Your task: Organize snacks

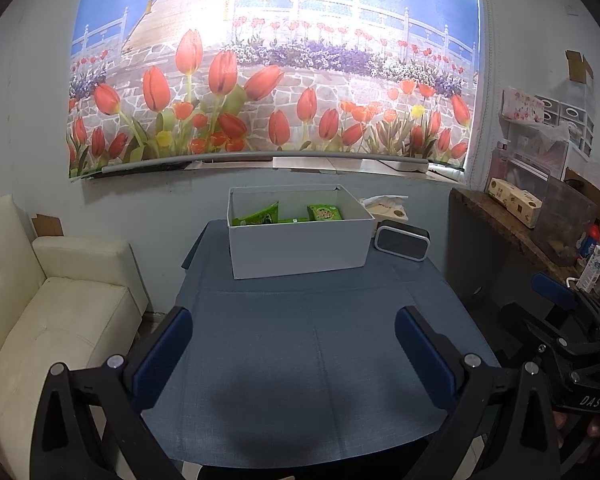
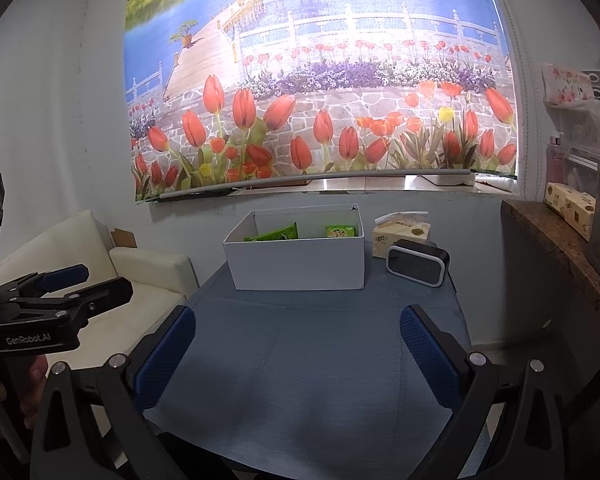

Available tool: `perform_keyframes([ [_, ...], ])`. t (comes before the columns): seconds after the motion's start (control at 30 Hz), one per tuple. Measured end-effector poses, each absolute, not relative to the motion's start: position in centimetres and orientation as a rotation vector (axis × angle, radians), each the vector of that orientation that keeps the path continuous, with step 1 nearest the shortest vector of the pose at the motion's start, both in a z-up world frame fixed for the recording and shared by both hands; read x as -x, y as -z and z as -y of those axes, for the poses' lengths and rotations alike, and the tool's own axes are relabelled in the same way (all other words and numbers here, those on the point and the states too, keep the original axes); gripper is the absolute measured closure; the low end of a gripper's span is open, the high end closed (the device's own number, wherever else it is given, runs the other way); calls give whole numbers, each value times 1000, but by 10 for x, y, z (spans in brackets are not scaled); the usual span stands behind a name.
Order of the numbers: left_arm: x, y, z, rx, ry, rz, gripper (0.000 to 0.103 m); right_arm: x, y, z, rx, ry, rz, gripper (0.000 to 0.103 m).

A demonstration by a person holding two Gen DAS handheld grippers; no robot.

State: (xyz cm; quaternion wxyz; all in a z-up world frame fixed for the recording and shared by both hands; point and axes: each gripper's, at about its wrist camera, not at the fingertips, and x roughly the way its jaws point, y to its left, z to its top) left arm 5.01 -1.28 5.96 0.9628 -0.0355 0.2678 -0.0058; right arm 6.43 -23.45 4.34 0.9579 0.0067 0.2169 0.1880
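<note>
**Both tools wide and empty, snacks sitting in the box**

Left wrist view first: the left tool [image 1: 293, 330] hangs above the blue-covered worktop [image 1: 300, 360], blue pads spread wide, nothing between them. At the far end stands the white box [image 1: 300, 244], green snack packets [image 1: 260, 216] leaning inside it against the back wall. Just right of the box sits a small black clock [image 1: 402, 239], a tissue pack [image 1: 384, 205] behind it. A cream sofa [image 1: 60, 312] flanks the worktop's left side. The right tool shows at the right edge.

Over to the right wrist view: the right tool [image 2: 298, 328] is released too, pads well apart, gripping nothing. Same box dead ahead [image 2: 296, 264], the green packets [image 2: 278, 234] inside. The left tool pokes in at the left edge, a hand [image 2: 4, 392] on its handle.
</note>
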Motion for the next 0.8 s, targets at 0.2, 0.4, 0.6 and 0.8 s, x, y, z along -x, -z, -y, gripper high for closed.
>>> perform_keyframes([
  [0.2, -51, -59, 11, 75, 7, -545, 0, -64, -43, 234, -13, -387, -440, 0],
  [0.4, -50, -60, 11, 76, 8, -544, 0, -64, -43, 234, -10, -389, -439, 0],
  [0.6, -50, -61, 10, 78, 6, -547, 0, -64, -42, 233, -11, -395, -441, 0],
  [0.8, -49, -61, 13, 77, 4, -550, 0, -63, -41, 232, -14, -406, -442, 0],
])
